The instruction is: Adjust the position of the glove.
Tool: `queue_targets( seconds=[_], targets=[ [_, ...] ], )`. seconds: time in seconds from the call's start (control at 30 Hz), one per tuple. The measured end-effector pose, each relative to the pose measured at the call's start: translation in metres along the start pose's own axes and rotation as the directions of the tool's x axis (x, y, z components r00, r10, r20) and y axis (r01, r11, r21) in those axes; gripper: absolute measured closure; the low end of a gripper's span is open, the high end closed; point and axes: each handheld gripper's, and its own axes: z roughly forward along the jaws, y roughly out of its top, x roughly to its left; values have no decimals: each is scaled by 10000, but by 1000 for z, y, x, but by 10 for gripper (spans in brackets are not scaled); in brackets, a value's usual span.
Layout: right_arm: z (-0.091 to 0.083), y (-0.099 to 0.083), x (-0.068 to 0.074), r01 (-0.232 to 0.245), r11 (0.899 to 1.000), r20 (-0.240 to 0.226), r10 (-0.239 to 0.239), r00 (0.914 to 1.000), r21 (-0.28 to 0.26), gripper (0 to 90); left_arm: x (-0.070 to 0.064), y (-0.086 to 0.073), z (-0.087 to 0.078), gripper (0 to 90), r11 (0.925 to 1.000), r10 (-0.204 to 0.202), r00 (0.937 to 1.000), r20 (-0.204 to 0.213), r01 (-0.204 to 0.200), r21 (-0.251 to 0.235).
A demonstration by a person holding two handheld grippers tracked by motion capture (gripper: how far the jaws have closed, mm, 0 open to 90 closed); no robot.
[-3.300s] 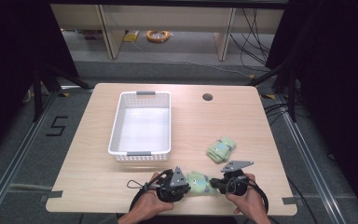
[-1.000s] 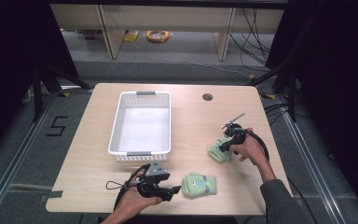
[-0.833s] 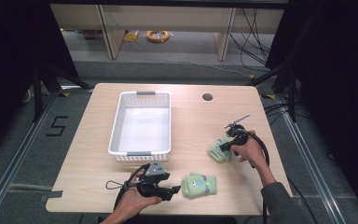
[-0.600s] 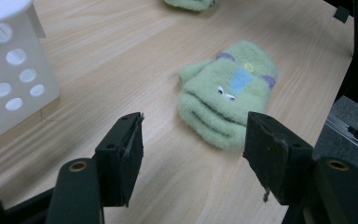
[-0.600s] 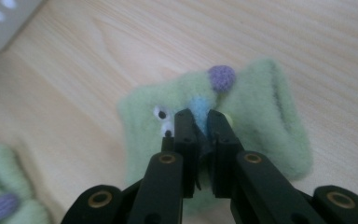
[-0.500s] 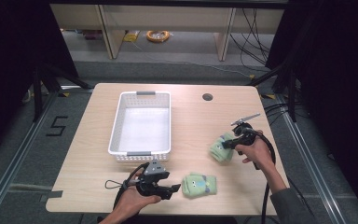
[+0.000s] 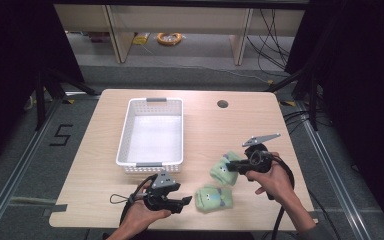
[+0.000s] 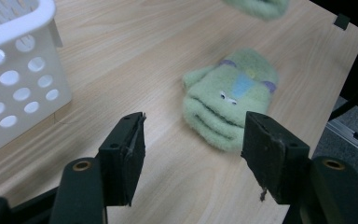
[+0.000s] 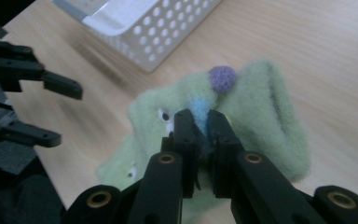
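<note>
Up comes the right gripper [image 7: 234, 165], lifting the mitten [image 7: 224, 169] it has pinched off the table [image 7: 205, 130]; its jaws are clamped tight on the fuzzy face. Left gripper [image 8: 192, 151] sits low, jaws spread wide, second mitten [image 8: 232, 96] lying flat just beyond them, beside the white basket [image 7: 152, 131].

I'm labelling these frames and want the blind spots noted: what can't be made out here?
- Right gripper view: the right gripper, shut on the held green mitten, covers part of its face.
- Left gripper view: that mitten is blurred and cut off by the top edge.
- High view: the faces on both mittens, including the lying mitten, are too small to read.
- Left gripper view: the white basket is cut off at the left edge.
</note>
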Motion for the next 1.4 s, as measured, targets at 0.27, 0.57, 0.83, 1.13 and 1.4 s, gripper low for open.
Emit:
queue_targets(
  seconds=[0.27,0.57,0.83,1.13,1.4],
  targets=[
    [13,-16,18,-42,9997,-432,52,9991,229,845,-4,1,0,395,10000,84,10000,-12,-85,-42],
    [25,-24,30,-233,9993,-1106,265,9935,307,843,-6,1,0,378,10000,45,9998,176,-44,-68],
    [44,-38,31,-674,9950,-1218,761,9896,737,837,-11,-2,7,293,9994,339,9992,190,-341,112],
    [56,-50,25,-853,9931,-965,930,9910,807,812,-14,-3,16,324,9954,866,9960,223,-874,394],
    [59,-53,26,-610,9958,-938,673,9933,685,715,-19,-3,29,421,9901,1313,9908,325,-1327,461]
  ],
)
